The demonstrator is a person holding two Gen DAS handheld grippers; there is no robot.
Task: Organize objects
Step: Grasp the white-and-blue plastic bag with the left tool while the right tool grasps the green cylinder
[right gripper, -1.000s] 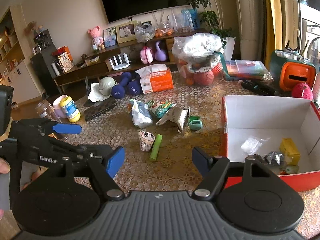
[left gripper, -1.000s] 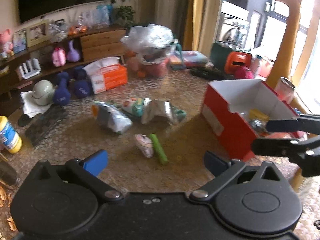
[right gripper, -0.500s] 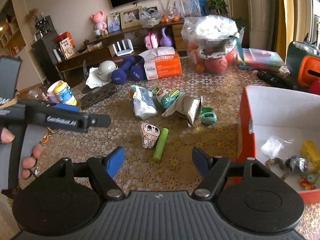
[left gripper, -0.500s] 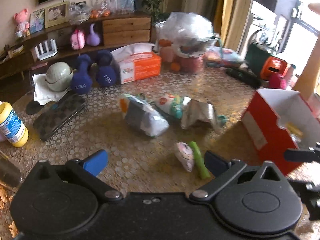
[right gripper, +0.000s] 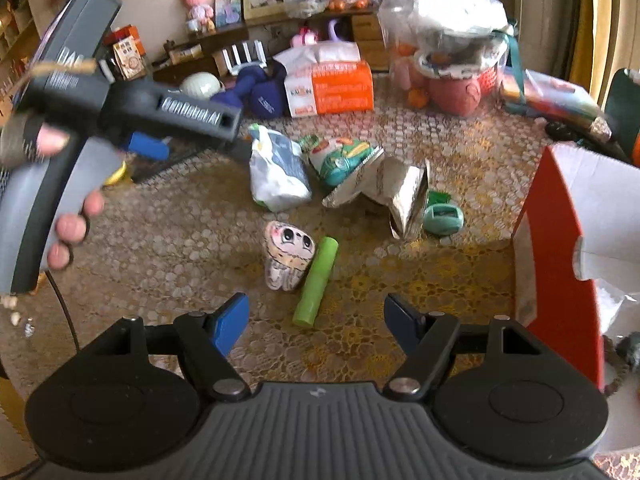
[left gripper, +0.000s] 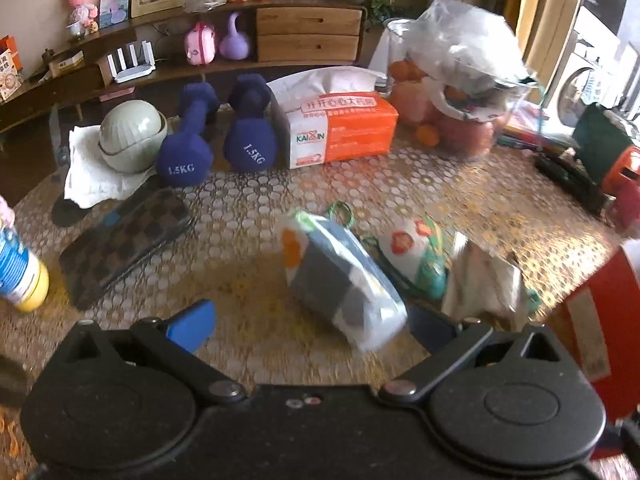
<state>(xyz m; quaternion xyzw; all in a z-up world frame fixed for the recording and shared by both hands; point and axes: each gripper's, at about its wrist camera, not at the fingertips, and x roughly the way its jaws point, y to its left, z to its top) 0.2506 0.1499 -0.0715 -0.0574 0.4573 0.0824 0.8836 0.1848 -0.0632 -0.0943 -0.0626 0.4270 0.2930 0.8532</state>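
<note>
Your left gripper (left gripper: pixel 310 322) jaws are spread, the blue-grey plastic packet (left gripper: pixel 340 276) between them; right gripper (right gripper: pixel 316 316) jaws spread, green tube (right gripper: pixel 316 282) just ahead.

We see a table (right gripper: pixel 168 248) under a gold lace-patterned cloth. Around the blue-white packet (right gripper: pixel 278 172) lie a floral pouch (right gripper: pixel 340 154) and crumpled foil wrapper (right gripper: pixel 394 192) beside it, a green tube (right gripper: pixel 316 282) nearer us, dumbbells (left gripper: pixel 212 142) beyond, and a red box (right gripper: pixel 560 280) far right.
</note>
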